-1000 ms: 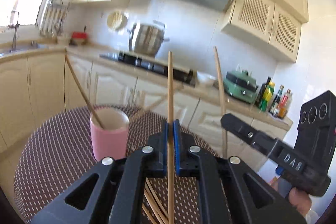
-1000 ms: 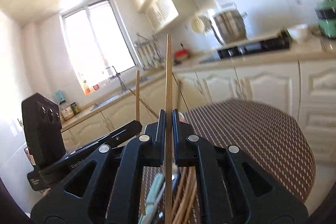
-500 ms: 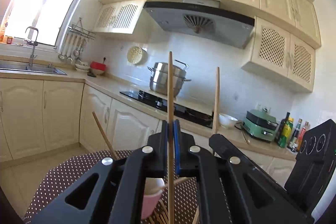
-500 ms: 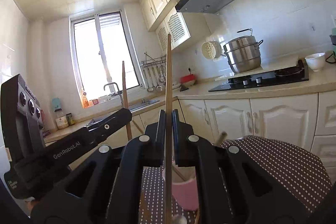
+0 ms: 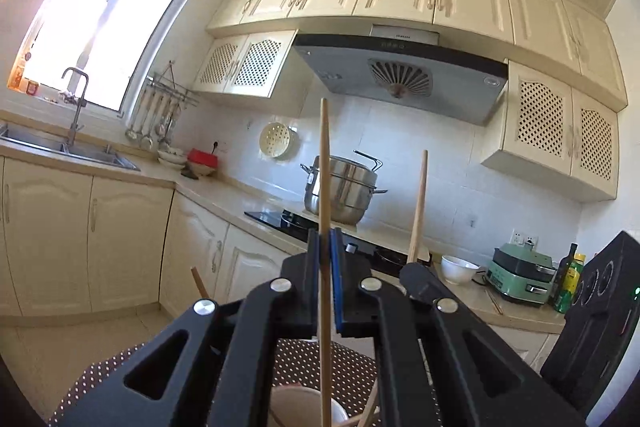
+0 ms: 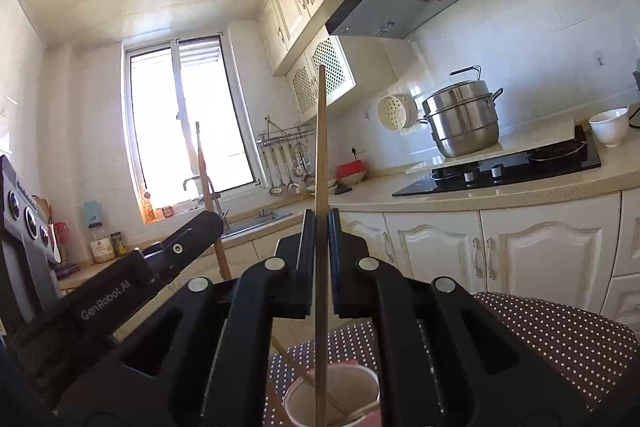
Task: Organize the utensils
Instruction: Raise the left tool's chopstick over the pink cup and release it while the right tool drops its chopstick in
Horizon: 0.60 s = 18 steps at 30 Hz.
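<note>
My left gripper (image 5: 325, 239) is shut on a wooden chopstick (image 5: 324, 167) held upright, its lower end at the pink cup's (image 5: 304, 407) rim. My right gripper (image 6: 319, 223) is shut on another upright chopstick (image 6: 321, 131) whose lower end reaches into the pink cup (image 6: 332, 395). The cup stands on the dotted brown tablecloth (image 6: 552, 331) and holds other chopsticks. The right gripper (image 5: 416, 271) with its chopstick (image 5: 419, 203) shows in the left wrist view; the left gripper (image 6: 200, 227) with its chopstick (image 6: 204, 171) shows in the right wrist view.
Kitchen counter behind the table carries a steel pot (image 5: 344, 193), a black hob (image 6: 500, 171), a white bowl (image 6: 610, 127), a green cooker (image 5: 520, 279) and bottles (image 5: 570, 283). A sink (image 5: 60, 147) lies at left under the window. A range hood (image 5: 400, 75) hangs above.
Both grippers have tilted upward and moved over the pink cup, which has slid to the bottom of both views. Each still grips its chopstick, lower ends now at the cup.
</note>
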Motion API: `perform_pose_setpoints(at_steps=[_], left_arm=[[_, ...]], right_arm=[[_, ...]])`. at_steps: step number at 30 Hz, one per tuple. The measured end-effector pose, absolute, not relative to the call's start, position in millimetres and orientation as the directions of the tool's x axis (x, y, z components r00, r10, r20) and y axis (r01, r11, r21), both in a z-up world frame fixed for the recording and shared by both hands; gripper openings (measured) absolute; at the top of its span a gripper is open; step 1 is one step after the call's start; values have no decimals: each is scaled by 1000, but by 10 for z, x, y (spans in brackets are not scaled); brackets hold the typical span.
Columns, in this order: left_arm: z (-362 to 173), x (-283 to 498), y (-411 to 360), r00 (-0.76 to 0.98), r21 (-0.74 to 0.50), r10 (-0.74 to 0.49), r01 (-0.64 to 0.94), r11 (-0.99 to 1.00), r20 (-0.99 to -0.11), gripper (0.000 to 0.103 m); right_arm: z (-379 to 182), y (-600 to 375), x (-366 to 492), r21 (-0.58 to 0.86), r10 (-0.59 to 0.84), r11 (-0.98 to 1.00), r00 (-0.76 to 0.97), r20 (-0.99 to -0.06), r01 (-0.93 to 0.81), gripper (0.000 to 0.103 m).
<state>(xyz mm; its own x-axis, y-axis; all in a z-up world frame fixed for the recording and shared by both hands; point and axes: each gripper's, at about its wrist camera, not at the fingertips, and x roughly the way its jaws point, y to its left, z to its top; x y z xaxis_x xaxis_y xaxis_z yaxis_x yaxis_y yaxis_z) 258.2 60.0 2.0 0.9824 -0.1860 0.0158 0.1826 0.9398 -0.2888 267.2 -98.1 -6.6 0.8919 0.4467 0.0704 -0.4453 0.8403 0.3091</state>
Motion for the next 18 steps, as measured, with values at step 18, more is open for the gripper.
perform_pose_setpoints(at_steps=[18], left_arm=[[-463,2908,685,970,-303,-209,163,939,-126,6]], right_arm=[[-216,-783,2802,226,420,880,907,45,-418,7]])
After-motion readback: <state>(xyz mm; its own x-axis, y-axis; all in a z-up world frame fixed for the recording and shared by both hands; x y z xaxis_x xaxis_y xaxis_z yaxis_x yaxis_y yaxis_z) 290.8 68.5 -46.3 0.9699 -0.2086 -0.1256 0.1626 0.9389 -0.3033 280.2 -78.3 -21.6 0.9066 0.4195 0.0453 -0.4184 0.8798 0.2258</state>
